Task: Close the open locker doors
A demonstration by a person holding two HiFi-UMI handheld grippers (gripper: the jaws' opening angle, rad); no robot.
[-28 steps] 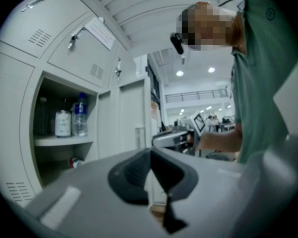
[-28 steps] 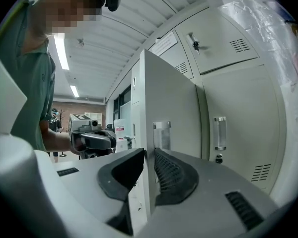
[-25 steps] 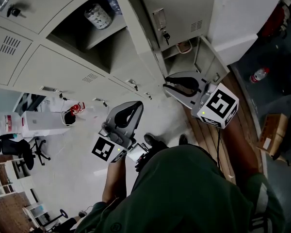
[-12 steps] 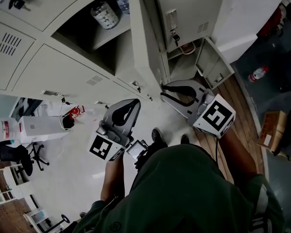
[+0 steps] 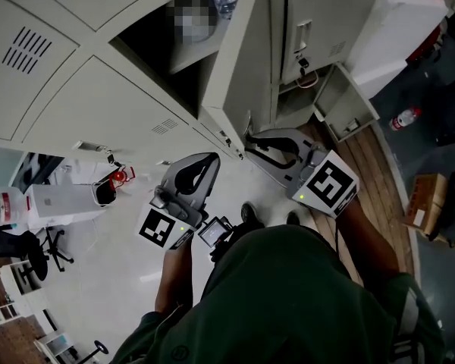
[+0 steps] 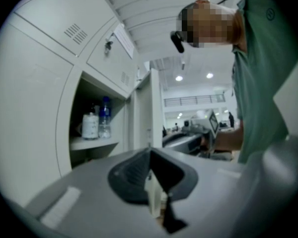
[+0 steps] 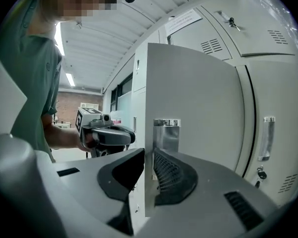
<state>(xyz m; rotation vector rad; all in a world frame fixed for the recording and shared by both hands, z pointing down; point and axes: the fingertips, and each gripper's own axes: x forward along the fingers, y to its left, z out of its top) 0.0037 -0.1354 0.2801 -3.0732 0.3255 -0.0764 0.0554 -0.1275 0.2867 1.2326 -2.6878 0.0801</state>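
A pale grey locker door (image 5: 239,59) stands half open, while a lower door (image 5: 346,101) hangs wide open.

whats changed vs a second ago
The right gripper moved left, away from the lower open door, to the upper locker door; its jaws now close on that door's edge. The left gripper stayed shut and empty beside it, and both doors are still open.

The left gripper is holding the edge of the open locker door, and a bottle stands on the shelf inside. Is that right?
No, the right gripper holds the edge of the open locker door; the right gripper view shows it. A bottle stands on the shelf inside.
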